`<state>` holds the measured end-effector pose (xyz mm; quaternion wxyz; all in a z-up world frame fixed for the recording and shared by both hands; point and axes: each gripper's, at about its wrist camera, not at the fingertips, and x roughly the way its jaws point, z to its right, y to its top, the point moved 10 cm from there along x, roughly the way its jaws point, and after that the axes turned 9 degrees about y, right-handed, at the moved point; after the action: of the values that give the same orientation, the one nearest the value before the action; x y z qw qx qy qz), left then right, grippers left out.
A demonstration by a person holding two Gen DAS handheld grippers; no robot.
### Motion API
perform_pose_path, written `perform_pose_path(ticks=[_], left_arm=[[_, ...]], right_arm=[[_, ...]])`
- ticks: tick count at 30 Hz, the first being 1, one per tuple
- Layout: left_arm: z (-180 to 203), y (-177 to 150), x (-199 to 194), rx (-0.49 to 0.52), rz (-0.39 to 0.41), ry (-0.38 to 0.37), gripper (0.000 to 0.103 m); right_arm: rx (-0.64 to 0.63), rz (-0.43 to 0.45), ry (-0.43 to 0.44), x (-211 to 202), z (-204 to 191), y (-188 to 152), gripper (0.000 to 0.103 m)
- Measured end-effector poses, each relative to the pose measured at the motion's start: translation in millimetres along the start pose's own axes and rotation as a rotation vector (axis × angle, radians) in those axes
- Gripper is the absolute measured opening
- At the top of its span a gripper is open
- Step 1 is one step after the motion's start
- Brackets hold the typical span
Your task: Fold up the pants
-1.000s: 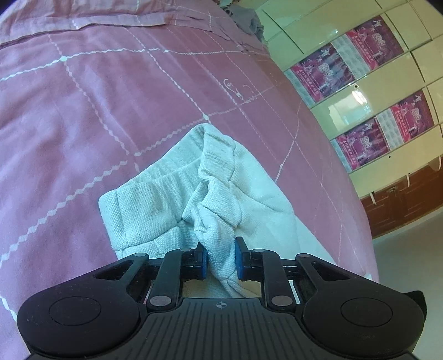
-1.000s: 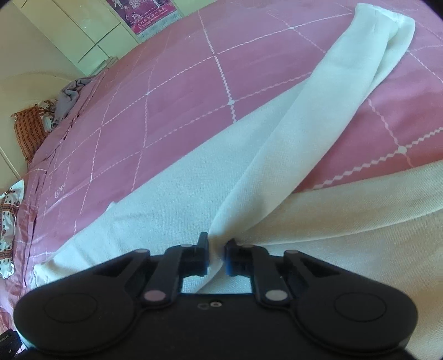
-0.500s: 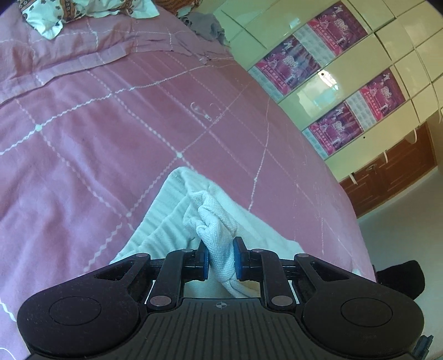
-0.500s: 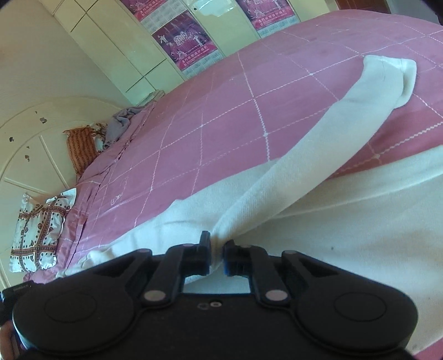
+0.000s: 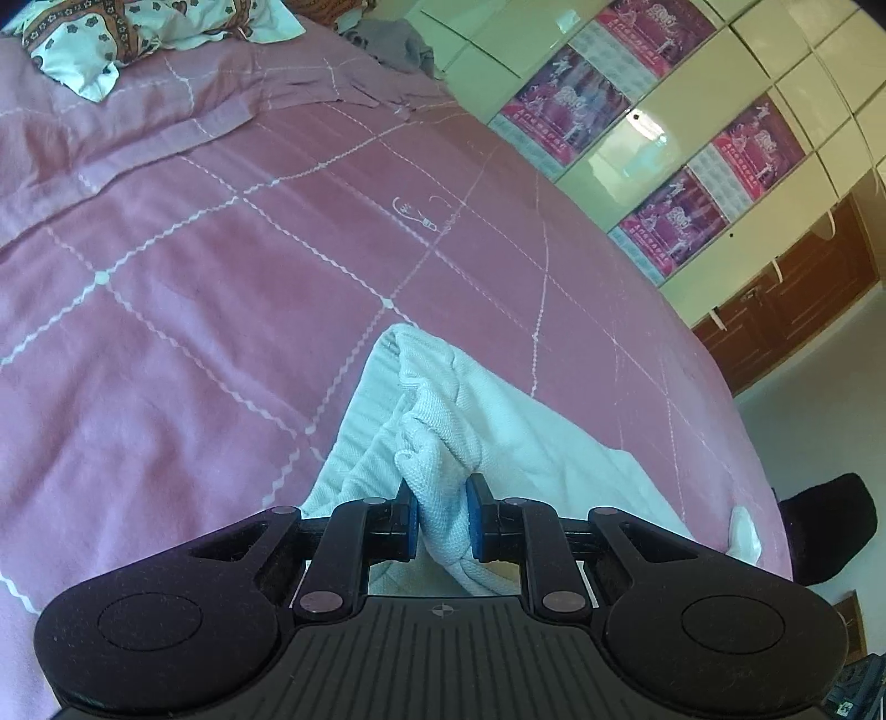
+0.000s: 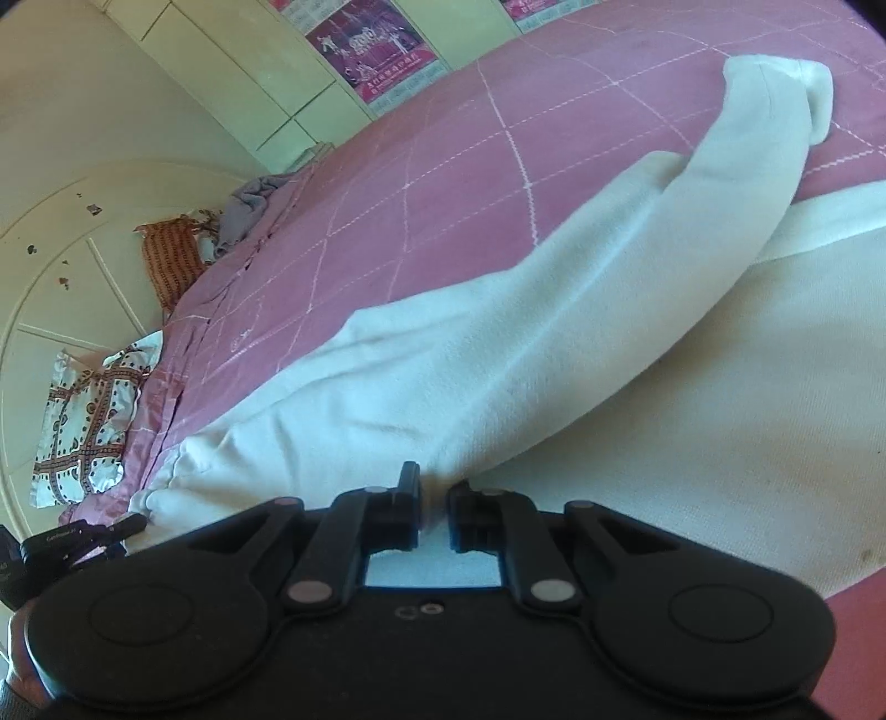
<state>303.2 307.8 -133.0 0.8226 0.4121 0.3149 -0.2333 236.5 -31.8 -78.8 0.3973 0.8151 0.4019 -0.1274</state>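
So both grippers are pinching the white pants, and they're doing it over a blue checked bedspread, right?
Nearly right: the bedspread is pink with thin white check lines, not blue, as the left wrist view shows. The rest holds: the left gripper is shut on a bunched fold of the white pants, and the right gripper pinches the same pants.

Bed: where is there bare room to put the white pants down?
Bare pink bedspread stretches between the pants and the patterned pillow, and toward the cupboards. It is crowded near both grippers, left gripper and right gripper, where white cloth piles up.
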Motion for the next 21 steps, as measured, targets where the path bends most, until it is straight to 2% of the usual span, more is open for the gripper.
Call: perform_pose_path(ticks=[3, 4, 7, 9, 11, 15, 17, 19, 21], left_arm=[[-14, -20, 19, 0.077, -0.085, 0.091, 0.018], [-17, -23, 22, 0.072, -0.088, 0.087, 0.018], [-16, -16, 14, 0.047, -0.062, 0.071, 0.018], [-13, -14, 8, 0.068, -0.039, 0.074, 0.018], [-14, -19, 13, 0.079, -0.054, 0.097, 0.018], [-12, -22, 9, 0.064, -0.034, 0.109, 0.019], [-9, -23, -3, 0.056, -0.009, 0.115, 0.024], [-10, -28, -15, 0.039, 0.010, 0.123, 0.028], [-9, -37, -26, 0.010, 0.014, 0.100, 0.028]], right_arm=[[-0.006, -0.020, -0.010, 5, 0, -14, 0.009], [0.005, -0.033, -0.029, 10, 7, -20, 0.009], [0.059, -0.052, -0.035, 19, 23, -30, 0.010], [0.051, -0.047, -0.028, 13, 17, -28, 0.010], [0.030, -0.042, -0.015, 7, 12, -27, 0.011], [0.051, -0.067, -0.023, 14, 25, -36, 0.009], [0.061, -0.064, -0.006, 10, 25, -34, 0.019], [0.054, -0.051, -0.009, 4, 24, -30, 0.024], [0.063, -0.031, -0.005, -2, 25, -26, 0.028]])
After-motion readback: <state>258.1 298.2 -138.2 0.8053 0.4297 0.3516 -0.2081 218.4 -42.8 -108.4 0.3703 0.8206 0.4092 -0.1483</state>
